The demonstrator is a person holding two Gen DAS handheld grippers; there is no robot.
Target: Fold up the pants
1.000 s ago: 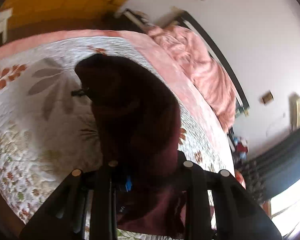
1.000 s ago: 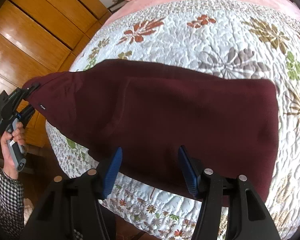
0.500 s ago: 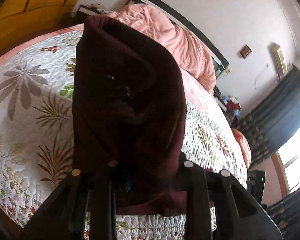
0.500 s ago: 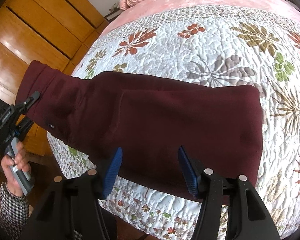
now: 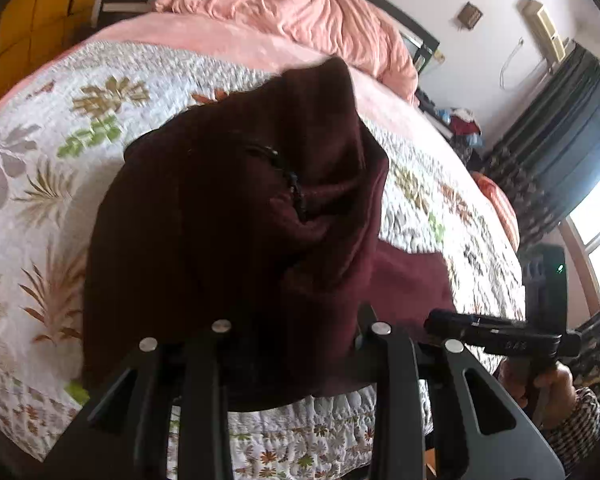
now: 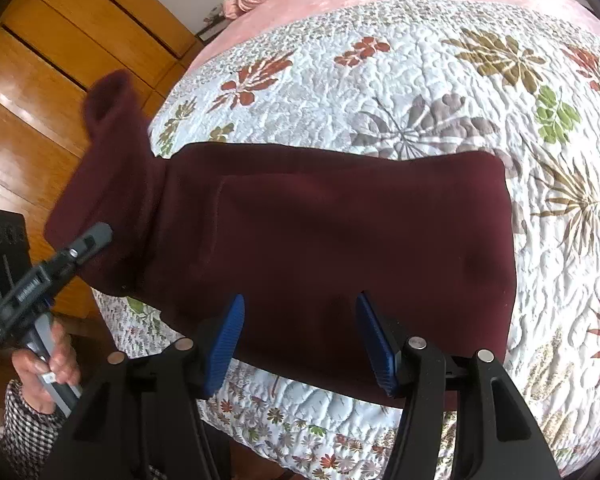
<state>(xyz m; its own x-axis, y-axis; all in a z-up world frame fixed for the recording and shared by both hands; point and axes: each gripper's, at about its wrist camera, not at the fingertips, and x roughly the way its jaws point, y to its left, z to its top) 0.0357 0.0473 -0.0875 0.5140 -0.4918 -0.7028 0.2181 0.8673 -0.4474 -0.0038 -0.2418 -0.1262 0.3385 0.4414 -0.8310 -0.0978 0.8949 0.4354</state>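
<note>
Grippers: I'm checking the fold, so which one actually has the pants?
The left gripper, clamping the lifted end of the maroon pants; the right gripper hangs open.

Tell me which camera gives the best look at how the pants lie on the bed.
The right wrist view: the pants spread flat across the quilt, with one end lifted by the left gripper. The left wrist view shows only a bunched, dark mass of fabric close to the lens.

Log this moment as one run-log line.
left hand-held gripper: lifting pants end | right hand-held gripper: open, over pants | bed quilt: pants partly flat
</note>
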